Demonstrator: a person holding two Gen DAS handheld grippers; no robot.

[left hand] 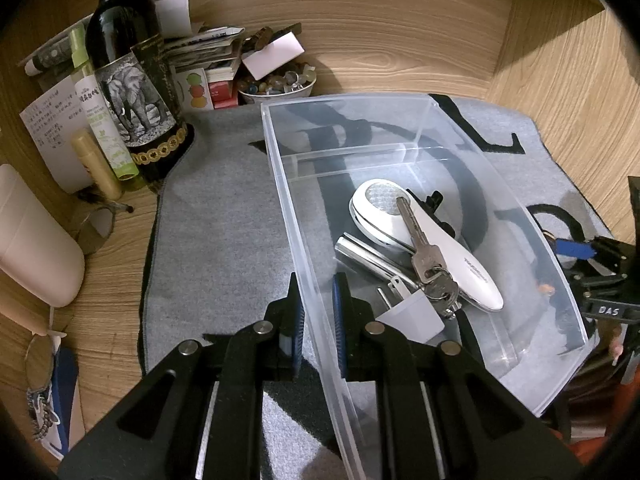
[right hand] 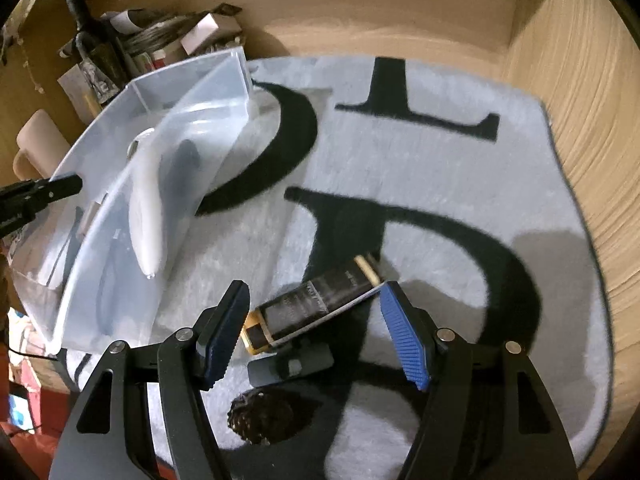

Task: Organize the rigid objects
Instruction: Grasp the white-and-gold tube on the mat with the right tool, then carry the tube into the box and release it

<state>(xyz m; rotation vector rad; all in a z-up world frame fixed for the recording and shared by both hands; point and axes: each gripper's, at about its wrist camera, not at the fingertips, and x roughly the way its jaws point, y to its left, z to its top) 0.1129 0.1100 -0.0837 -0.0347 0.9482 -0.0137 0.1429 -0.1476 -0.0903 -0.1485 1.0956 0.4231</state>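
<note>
A clear plastic bin (left hand: 404, 120) sits on a grey mat. In it lie a white handheld device (left hand: 448, 248), a bunch of keys (left hand: 424, 252), a metal tube (left hand: 368, 256) and a white plug adapter (left hand: 416, 312). My left gripper (left hand: 319, 312) is shut on the bin's near left wall. In the right wrist view my right gripper (right hand: 312, 332) is open, its fingers either side of a dark rectangular box with yellow ends (right hand: 316, 304) lying on the mat. The bin (right hand: 100, 264) stands to its left. A pine cone (right hand: 260, 416) and a small grey block (right hand: 292, 364) lie nearer.
A wine bottle (left hand: 128, 80), tubes, papers and a bowl of stones (left hand: 280, 84) crowd the back left of the wooden desk. A beige cylinder (left hand: 32, 236) lies at the left. Wooden walls close the back and right. The mat (right hand: 480, 184) bears large black letters.
</note>
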